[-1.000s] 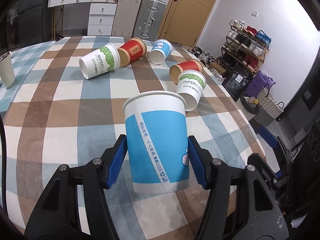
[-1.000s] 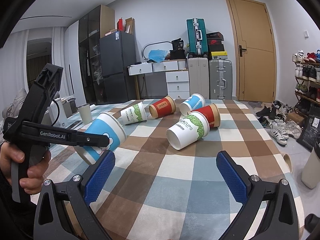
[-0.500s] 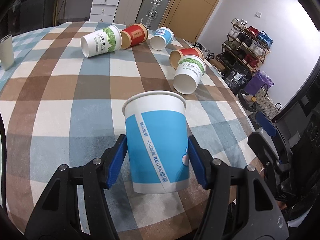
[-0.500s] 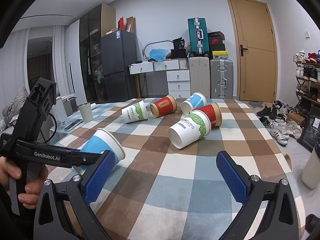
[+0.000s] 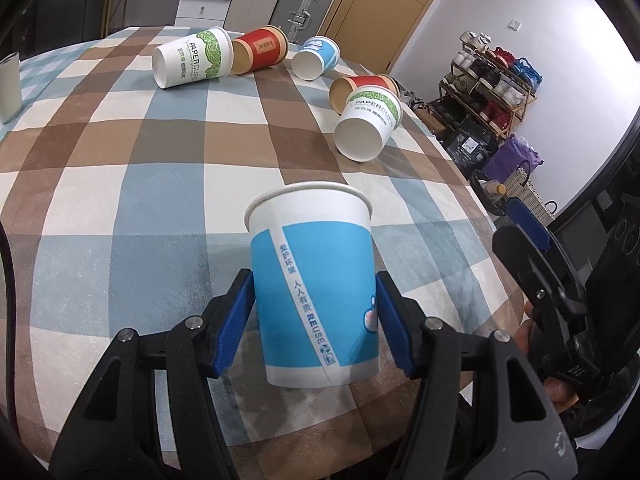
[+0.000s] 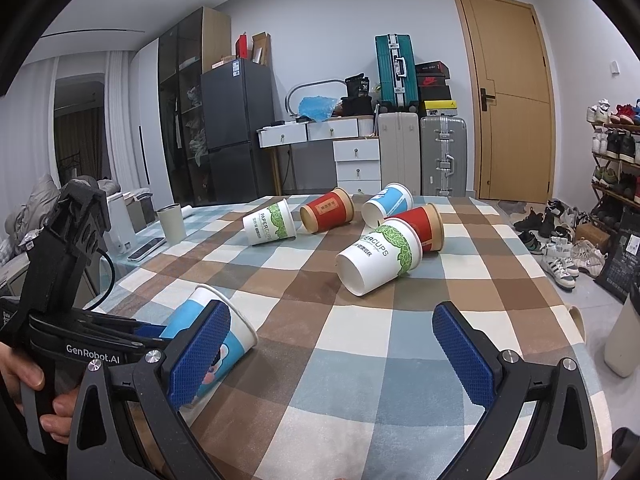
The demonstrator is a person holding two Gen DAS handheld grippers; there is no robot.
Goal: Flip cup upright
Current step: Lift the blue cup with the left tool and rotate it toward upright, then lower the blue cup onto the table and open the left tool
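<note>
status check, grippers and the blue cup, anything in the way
Left gripper shut on blue cup, cup tilted, not yet upright. Right gripper open, empty. Five tipped cups farther back, apart.

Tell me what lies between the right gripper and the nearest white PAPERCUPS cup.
Only bare checked tablecloth between right gripper and white PAPERCUPS cup, per the right wrist view.

The counter (image 6: 360,352) with its brown, blue and cream checked cloth is carrying five paper cups lying on their sides ahead of the right gripper (image 6: 332,354): two white-and-green (image 6: 380,256), two red (image 6: 328,216), one blue (image 6: 388,204).
</note>
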